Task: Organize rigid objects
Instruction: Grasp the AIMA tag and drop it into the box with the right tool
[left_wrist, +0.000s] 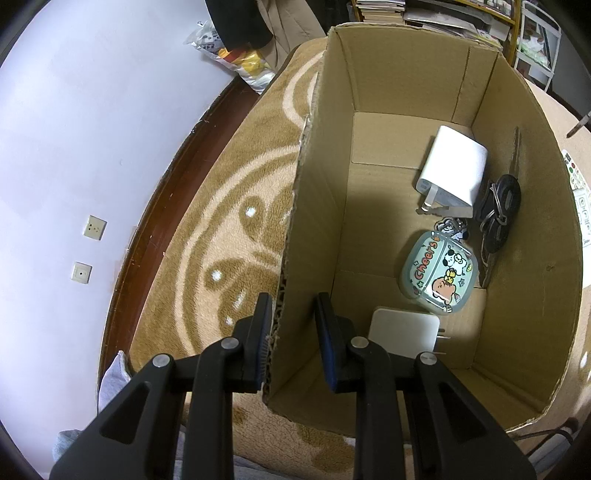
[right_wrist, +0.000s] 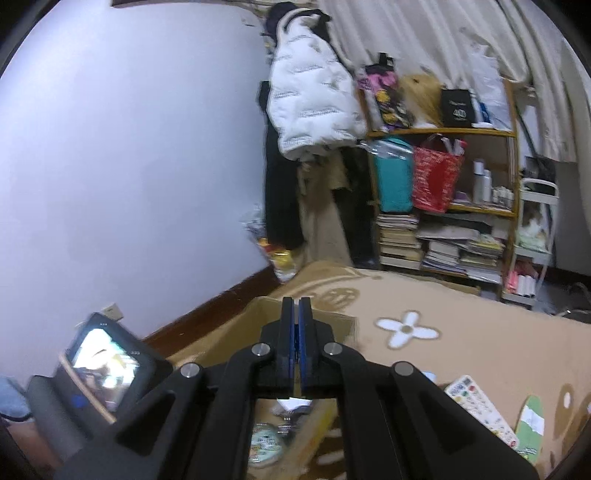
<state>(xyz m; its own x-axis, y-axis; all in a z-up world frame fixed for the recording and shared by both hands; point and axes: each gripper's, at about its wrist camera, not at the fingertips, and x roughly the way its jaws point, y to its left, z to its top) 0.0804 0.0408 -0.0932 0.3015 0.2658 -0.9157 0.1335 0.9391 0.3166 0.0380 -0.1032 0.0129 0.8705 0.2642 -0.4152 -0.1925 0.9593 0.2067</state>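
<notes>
Cardboard box (left_wrist: 406, 92) wall sits between the left gripper (left_wrist: 291, 314) jaws, parted, apparently steadying it; charger (left_wrist: 452, 171) and keys (left_wrist: 500, 206) lie inside. Right gripper (right_wrist: 296, 317) closed, empty.

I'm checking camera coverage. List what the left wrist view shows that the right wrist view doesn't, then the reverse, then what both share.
Left wrist only: the left gripper open astride the cardboard box wall, and in the box two white chargers and black keys.

Right wrist only: the right gripper shut and empty, a remote on the blanket, a bookshelf, a white jacket.

Both: the box, the cartoon case, the brown blanket.
</notes>
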